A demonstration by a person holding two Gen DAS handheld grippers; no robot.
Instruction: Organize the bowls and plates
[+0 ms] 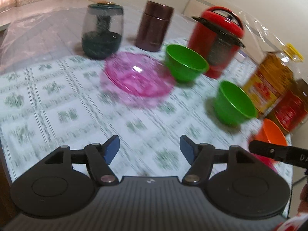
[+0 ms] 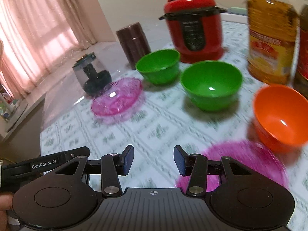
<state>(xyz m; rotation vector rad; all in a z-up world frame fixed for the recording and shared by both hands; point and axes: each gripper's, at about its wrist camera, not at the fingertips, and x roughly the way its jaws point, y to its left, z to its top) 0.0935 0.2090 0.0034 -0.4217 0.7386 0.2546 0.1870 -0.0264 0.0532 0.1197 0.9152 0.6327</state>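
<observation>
A far pink translucent plate (image 1: 137, 75) (image 2: 117, 97) lies mid-table. A second pink plate (image 2: 248, 163) lies near, partly under my right gripper. Two green bowls stand upright: the far one (image 1: 185, 63) (image 2: 158, 67) and the near one (image 1: 233, 103) (image 2: 210, 85). An orange bowl (image 1: 274, 134) (image 2: 281, 115) stands at the right. My left gripper (image 1: 150, 150) is open and empty above the cloth. My right gripper (image 2: 153, 159) is open and empty, and part of it shows in the left wrist view (image 1: 277, 153).
A red pressure cooker (image 1: 219, 42) (image 2: 193, 24), a brown canister (image 1: 154, 28) (image 2: 133, 43) and a dark glass chopper jar (image 1: 102, 31) (image 2: 92, 76) stand behind the dishes. Oil bottles (image 1: 269, 80) (image 2: 273, 38) stand at the right. The table edge (image 2: 41, 132) is at left.
</observation>
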